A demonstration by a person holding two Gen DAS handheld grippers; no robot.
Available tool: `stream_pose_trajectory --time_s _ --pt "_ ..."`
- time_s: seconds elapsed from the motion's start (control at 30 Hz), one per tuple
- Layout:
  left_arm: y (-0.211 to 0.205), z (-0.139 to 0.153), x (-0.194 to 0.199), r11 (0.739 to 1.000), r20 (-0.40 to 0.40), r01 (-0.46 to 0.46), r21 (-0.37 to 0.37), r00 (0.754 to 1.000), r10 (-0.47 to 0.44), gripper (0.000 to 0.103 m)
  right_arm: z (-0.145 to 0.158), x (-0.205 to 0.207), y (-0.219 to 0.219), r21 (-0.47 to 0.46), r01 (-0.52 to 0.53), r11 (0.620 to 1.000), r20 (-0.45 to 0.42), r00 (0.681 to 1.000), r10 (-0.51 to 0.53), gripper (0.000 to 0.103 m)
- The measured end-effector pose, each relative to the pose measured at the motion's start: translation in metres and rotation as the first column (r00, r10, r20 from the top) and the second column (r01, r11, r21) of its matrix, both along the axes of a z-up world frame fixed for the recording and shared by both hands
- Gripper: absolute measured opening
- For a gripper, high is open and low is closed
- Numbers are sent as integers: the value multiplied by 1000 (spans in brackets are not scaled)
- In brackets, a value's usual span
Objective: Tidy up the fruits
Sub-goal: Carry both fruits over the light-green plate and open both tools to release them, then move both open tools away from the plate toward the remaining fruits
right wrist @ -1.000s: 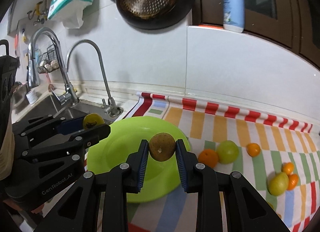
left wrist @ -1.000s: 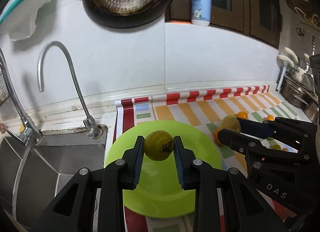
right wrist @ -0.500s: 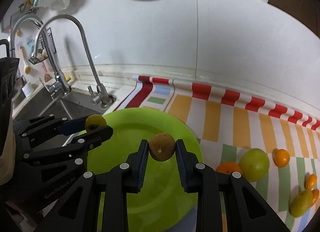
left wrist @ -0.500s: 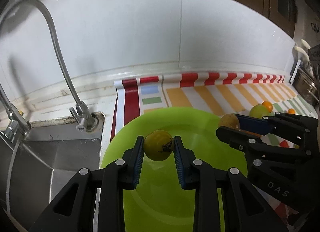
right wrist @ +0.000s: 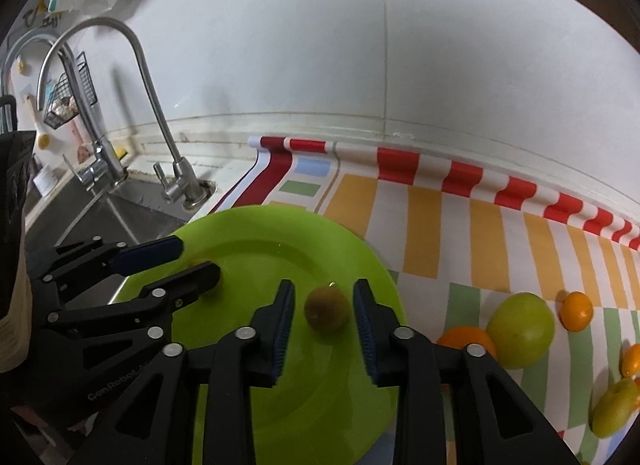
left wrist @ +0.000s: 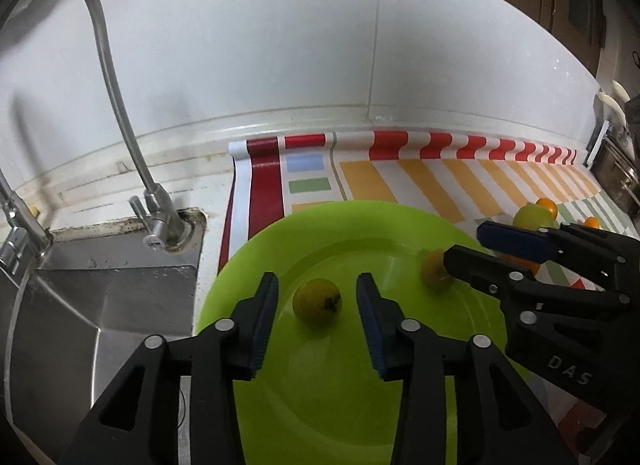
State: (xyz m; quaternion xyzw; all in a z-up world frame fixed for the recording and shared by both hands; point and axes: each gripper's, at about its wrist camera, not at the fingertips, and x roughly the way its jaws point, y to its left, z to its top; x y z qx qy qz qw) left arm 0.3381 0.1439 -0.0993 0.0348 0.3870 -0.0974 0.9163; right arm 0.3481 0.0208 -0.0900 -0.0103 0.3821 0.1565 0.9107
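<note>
Far left of the L gripper point(left wrist: 317, 319): steel sink point(left wrist: 100, 305) w/ curved tap point(left wrist: 120, 105), both well apart from the fruit. L gripper's jaws are spread wide, holding nothing; a yellow-green fruit point(left wrist: 317, 302) w/ a dark spot sits between the fingers on the green plate point(left wrist: 340, 405), gap on each side, not touching either pad. Right of it, R gripper point(right wrist: 323, 325) is also spread wide over the same plate, nothing gripped; brownish fruit point(right wrist: 326, 308) lies between its fingers, clear of both pads. In the L wrist view that brownish fruit point(left wrist: 434, 275) shows just beside the R gripper's near fingertip, partly hidden. Plate rests on the striped mat point(right wrist: 440, 225), its left rim near the sink edge. Further right of the R gripper, off the plate on the mat: an orange point(right wrist: 466, 339) touching a big green fruit point(right wrist: 522, 329), then a small orange point(right wrist: 576, 311), and near the frame edge a yellow-green fruit point(right wrist: 614, 407) w/ another small orange one point(right wrist: 632, 361) beside it.
</note>
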Motion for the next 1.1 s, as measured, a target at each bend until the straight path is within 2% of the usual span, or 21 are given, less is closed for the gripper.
stream_pose_trajectory --time_s 0.13,0.27,0.43,0.73,0.93,1.03,1.1 --pt "0 12 -16 1000 40 1 1 999 -1 48 12 -14 -4 -12 16 1000 42 999 -16 37" --pt "-4 24 -34 1000 63 11 -6 998 -11 49 28 -36 -13 1 44 999 78 996 -44 37" --pt "-11 40 -63 1000 95 12 -27 995 -9 59 45 -65 -24 -2 71 997 117 991 -70 37" --pt "-27 64 -109 999 147 -41 -18 988 43 62 65 -112 -46 16 69 998 172 983 -71 41" --pt "-48 78 -137 1000 196 -29 0 980 29 66 72 -142 -69 23 85 996 195 977 -88 41" --pt "-61 83 -150 1000 217 -18 9 976 15 71 74 -156 -84 32 106 994 200 974 -110 50" --pt "-70 85 -156 1000 227 -7 9 974 5 73 76 -165 -95 39 128 991 206 969 -134 51"
